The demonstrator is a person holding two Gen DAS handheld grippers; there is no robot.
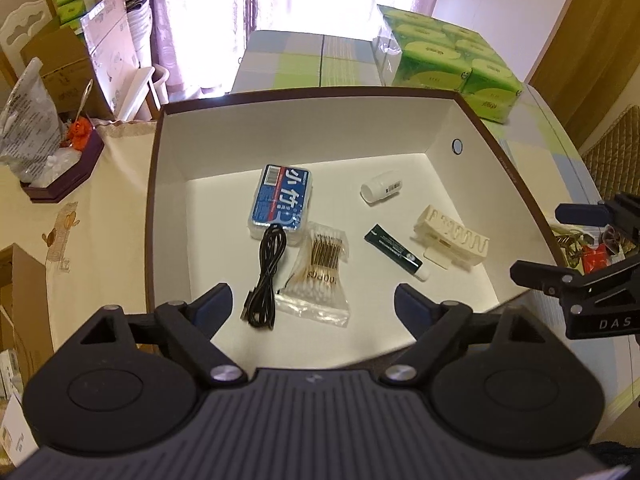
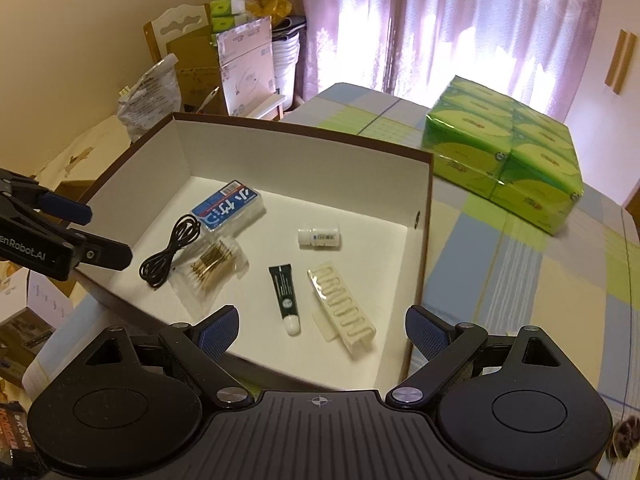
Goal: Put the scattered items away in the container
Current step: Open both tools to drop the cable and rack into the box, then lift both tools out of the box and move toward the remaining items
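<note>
Both claws, left claw [image 1: 314, 302] and right claw [image 2: 322, 330], hover spread apart and empty over the box [image 1: 304, 128]. Cable [image 1: 267, 276], cotton swabs [image 1: 320, 276], tube [image 1: 398, 252] already inside; stragglers maybe at 3 o'clock, hard to tell.

The box [image 1: 168, 184] looks like matt white card with a brown rim. The swabs [image 1: 320, 276] sit in a glossy clear plastic bag. The cable [image 1: 268, 276] is black, rubbery. The tissue pack [image 2: 508, 152] wears shiny green film. The fingers [image 2: 220, 330] carry textured blue pads.

Backlit pink curtains [image 2: 420, 28], yellow wall [image 2: 100, 20]
</note>
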